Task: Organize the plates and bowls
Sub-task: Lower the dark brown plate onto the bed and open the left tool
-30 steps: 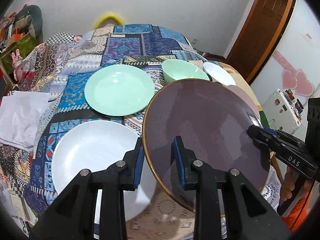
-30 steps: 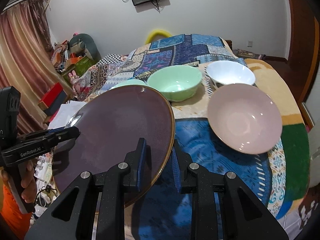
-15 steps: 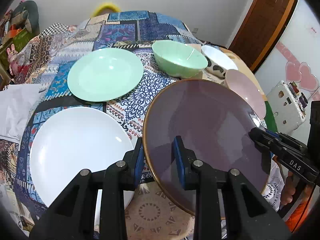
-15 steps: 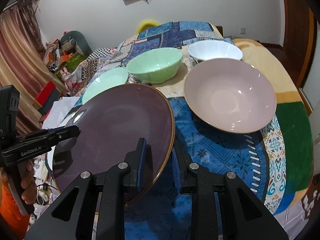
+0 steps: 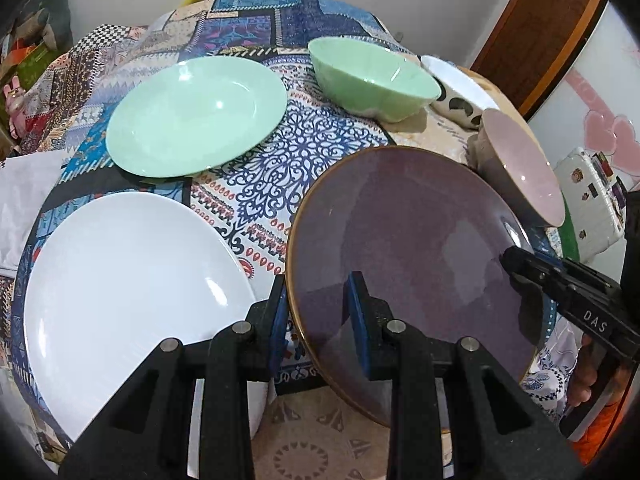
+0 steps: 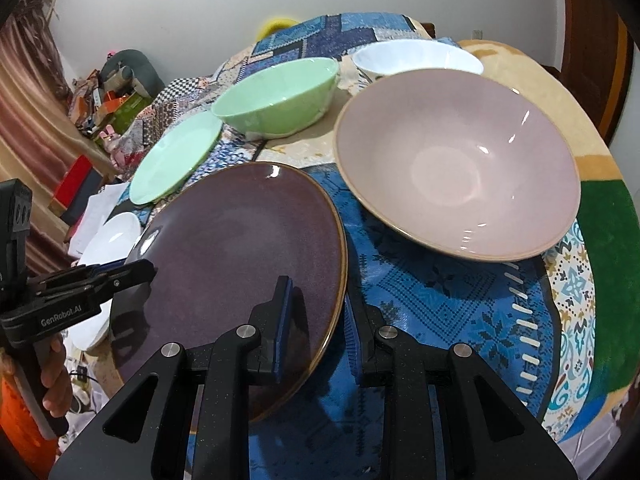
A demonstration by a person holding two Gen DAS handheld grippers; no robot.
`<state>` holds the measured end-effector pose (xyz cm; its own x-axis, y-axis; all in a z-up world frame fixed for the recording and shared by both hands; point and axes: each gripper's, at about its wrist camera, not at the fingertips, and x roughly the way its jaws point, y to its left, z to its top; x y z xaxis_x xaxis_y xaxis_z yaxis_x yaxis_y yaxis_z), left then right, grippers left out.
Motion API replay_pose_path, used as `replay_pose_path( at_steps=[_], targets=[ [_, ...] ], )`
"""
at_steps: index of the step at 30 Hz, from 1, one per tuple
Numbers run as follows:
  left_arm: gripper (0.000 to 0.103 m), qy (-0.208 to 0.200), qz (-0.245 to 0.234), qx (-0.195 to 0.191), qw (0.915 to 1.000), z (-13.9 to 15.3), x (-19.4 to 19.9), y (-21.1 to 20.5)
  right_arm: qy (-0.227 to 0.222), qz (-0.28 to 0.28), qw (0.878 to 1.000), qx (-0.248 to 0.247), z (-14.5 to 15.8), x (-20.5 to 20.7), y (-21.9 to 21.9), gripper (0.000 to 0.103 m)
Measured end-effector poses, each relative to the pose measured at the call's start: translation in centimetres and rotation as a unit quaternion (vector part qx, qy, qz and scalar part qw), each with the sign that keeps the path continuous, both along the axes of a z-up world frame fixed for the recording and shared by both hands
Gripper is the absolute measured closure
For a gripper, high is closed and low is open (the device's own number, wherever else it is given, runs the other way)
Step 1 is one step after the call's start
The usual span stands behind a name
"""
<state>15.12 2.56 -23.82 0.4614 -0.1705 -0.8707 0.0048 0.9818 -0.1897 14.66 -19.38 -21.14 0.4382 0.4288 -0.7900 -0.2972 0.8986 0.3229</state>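
Patchwork-covered table (image 5: 260,168): we grip the purple plate (image 5: 412,240) by opposite rims, left tongs (image 5: 316,320) and right tongs (image 6: 318,320) both clenched; advise lowering it level.

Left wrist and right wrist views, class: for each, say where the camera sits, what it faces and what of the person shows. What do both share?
Left wrist: behind the left gripper, facing white plate and green plate; the person's right hand shows.
Right wrist: behind the right gripper, facing pink bowl; left hand shows.
Shared: purple plate, both jaws clamping its rim; green bowl.
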Motion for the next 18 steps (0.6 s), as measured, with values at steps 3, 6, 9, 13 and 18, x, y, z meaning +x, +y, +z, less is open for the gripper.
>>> replay_pose_path(
  at_steps=[3,6,9,13,18],
  targets=[
    [0.074,0.007,-0.006,0.011,0.9999,-0.6,0.2,-0.5,0.002,-0.002,1.0,0.001,-0.2,0.1,-0.2,0.081],
    [0.074,0.003,-0.008,0.014,0.9999,-0.7,0.3,-0.5,0.0,-0.001,1.0,-0.006,-0.2,0.2,-0.2,0.081],
    [0.074,0.006,-0.008,0.008,0.9999,-0.8,0.2,-0.3,-0.003,0.003,1.0,-0.012,-0.2,0.0,-0.3,0.078],
    [0.074,-0.014,-0.01,0.023,0.9996,0.2,-0.4,-0.6,-0.007,0.0,1.0,-0.018,0.3,0.0,-0.3,0.078],
    [0.066,-0.033,-0.008,0.015,0.9993,2.0,-1.2,-0.4,-0.005,-0.007,1.0,-0.006,1.3,-0.5,-0.8,0.073]
  ],
)
